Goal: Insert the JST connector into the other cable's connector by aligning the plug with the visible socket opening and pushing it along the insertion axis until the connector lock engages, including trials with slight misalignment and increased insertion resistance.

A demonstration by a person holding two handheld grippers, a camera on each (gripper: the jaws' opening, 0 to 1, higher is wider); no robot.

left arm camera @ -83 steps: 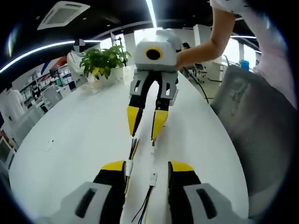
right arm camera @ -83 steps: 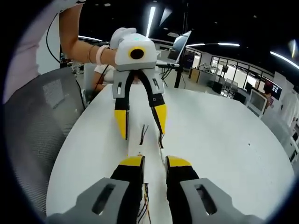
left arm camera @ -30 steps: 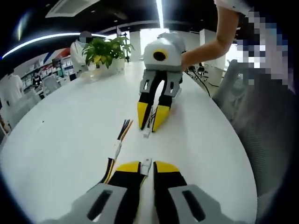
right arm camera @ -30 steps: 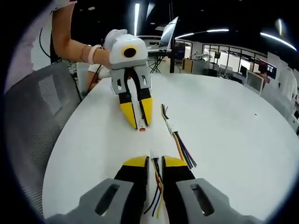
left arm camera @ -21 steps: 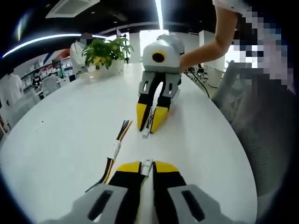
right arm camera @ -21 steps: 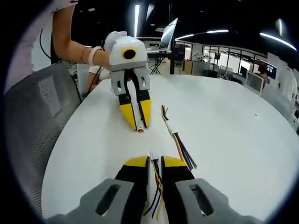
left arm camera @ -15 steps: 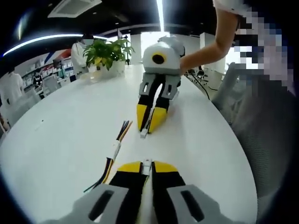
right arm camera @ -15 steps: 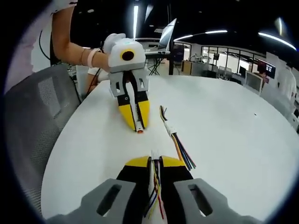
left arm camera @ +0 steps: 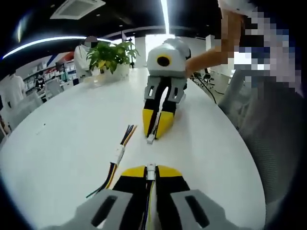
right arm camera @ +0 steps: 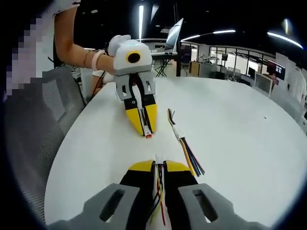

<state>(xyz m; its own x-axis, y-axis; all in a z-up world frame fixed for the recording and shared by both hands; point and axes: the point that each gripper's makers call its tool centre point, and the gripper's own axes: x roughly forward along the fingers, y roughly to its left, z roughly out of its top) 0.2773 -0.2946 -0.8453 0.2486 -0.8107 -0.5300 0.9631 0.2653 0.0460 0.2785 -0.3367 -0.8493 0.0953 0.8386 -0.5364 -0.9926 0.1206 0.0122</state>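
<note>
Left gripper (left arm camera: 150,168) clamps a white connector (left arm camera: 151,168); right gripper (right arm camera: 159,164) clamps its wired plug (right arm camera: 159,160) above the counter (right arm camera: 230,129). No readable writing.

The left yellow-tipped black tongs (left arm camera: 150,171) are pinched nearly together, their white housing held in a bare hand (right arm camera: 116,44) with a wristband. The right yellow-tipped tongs (right arm camera: 159,166) are likewise closed, held by a bare forearm (left arm camera: 206,52). The two point at each other, tips near but apart.
</note>
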